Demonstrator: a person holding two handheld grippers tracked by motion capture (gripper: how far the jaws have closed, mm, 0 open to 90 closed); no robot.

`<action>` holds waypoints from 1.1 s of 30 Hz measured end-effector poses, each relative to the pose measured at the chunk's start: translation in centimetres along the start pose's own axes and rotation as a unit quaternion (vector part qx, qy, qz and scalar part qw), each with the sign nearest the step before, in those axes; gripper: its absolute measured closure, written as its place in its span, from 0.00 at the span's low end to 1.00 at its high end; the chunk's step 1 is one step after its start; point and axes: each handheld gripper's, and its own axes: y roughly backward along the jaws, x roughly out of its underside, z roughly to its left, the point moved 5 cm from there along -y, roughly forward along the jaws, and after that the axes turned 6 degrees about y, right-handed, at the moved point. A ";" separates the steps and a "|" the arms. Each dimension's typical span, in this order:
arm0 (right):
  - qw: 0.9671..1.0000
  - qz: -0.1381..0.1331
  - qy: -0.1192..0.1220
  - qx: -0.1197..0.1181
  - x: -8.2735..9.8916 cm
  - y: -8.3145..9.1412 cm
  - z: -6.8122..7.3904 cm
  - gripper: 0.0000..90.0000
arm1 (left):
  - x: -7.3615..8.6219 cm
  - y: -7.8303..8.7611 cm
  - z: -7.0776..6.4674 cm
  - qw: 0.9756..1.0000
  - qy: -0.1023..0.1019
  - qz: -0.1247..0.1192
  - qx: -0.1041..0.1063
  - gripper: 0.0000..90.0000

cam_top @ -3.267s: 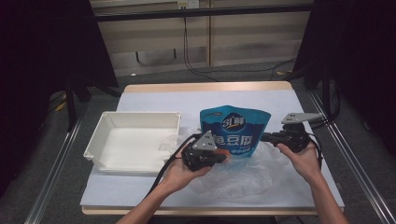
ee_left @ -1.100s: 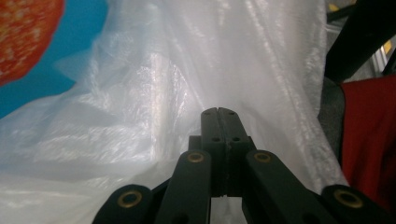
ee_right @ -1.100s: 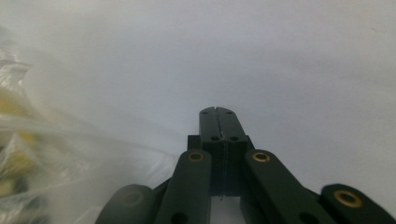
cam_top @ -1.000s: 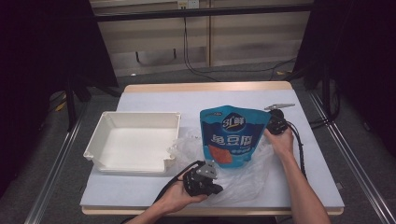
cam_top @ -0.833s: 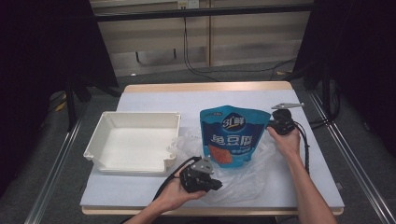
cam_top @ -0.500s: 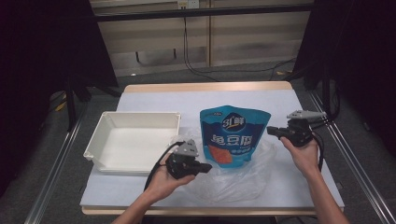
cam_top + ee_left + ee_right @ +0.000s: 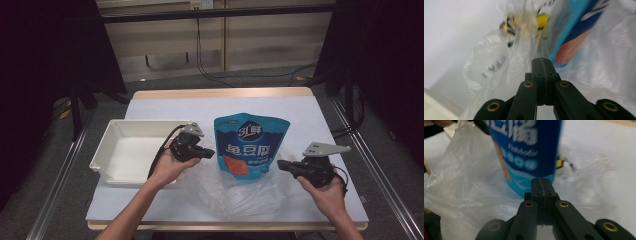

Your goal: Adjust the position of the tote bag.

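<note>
A blue snack pouch (image 7: 251, 147) stands upright in the middle of the table, its foot inside a crumpled clear plastic bag (image 7: 235, 192). My left gripper (image 7: 212, 154) is held just left of the pouch, pointing at it, jaws shut. The left gripper view has the shut jaws (image 7: 543, 61) against the bag film (image 7: 499, 62), with the pouch (image 7: 574, 37) behind. I cannot tell whether film is pinched. My right gripper (image 7: 280, 165) hovers at the pouch's lower right, shut. Its tips (image 7: 542, 181) point at the pouch (image 7: 529, 150) and the bag (image 7: 461, 182).
A white rectangular tray (image 7: 107, 150) lies at the table's left, right beside my left hand. A small yellow and black item (image 7: 541, 18) shows through the film behind the pouch. The white table (image 7: 310, 115) is ringed by dark floor, with metal rails on both sides.
My left gripper has risen from the table's front edge and moved back-left, next to the tray. My right gripper swung from the pouch's upper right corner out and down to its lower right.
</note>
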 end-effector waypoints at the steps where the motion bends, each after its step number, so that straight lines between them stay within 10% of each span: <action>1: 1.000 0.009 0.002 -0.007 0.2 -0.6 0.3 1.00 | 0.0 -0.4 0.2 1.000 -0.003 0.015 0.001 1.00; 14: 0.993 0.117 0.018 -0.021 4.4 -5.2 0.7 1.00 | -0.4 -3.0 1.7 0.994 0.028 0.096 -0.037 1.00; 26: 0.990 0.136 0.015 -0.017 6.0 -3.7 0.7 1.00 | -0.8 -2.3 3.6 0.993 0.037 0.082 -0.072 1.00; 29: 0.991 0.135 0.016 -0.013 6.2 -3.3 0.8 1.00 | -0.9 -2.1 3.8 0.995 0.092 0.024 -0.015 1.00; 33: 0.992 0.123 0.005 -0.015 6.1 -3.2 0.7 1.00 | -0.3 -0.9 4.5 0.996 0.092 -0.010 -0.002 1.00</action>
